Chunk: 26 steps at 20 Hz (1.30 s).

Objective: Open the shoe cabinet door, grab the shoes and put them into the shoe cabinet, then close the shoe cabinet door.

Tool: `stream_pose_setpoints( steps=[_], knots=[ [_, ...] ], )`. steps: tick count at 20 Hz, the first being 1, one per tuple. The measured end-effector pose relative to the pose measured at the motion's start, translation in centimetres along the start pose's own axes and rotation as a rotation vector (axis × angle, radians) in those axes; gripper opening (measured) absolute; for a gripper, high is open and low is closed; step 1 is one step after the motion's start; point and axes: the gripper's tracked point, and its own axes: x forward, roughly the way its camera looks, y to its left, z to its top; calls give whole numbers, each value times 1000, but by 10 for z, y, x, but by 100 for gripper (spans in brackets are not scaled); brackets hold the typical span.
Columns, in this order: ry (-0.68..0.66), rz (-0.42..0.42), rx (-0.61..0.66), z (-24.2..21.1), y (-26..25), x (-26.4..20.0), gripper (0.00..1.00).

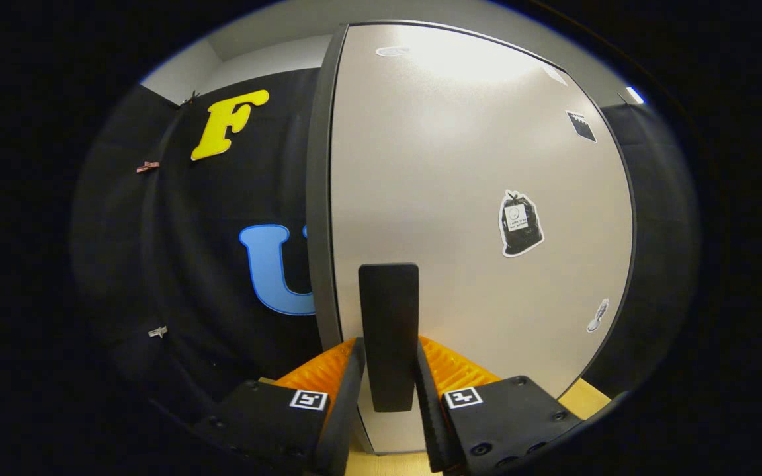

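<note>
The shoe cabinet door (473, 198) is a pale, glossy panel with a dark edge, standing straight ahead and very close. A black upright handle (388, 334) sticks out from its lower part. My gripper (388, 380) is shut on that handle, one finger pressing each side of it. The door's dark left edge (318, 198) faces me, with the booth's black cloth wall beyond it. Several small stickers sit on the door, one shaped like a black bag (520, 223).
A strip of light wooden surface (589, 396) shows below the door's lower right corner and under the fingers. Black cloth wall (176, 264) hangs to the left of the door, with small clips pinned on it.
</note>
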Motion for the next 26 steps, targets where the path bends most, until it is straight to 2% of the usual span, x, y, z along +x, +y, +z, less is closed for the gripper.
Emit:
stream_pose_setpoints(
  steps=[1,2,3,4,8,18,26],
  knots=[
    [2,2,-9,-1,0,-5,40],
    [-7,1,-5,0,-1,-2,40],
    [-6,12,-4,0,0,-2,34],
    [-8,14,-6,1,0,-4,33],
    [7,31,-3,-1,-1,-6,16],
    [-12,119,17,2,-19,-67,16],
    [-16,145,13,4,-54,-114,16]
  ],
)
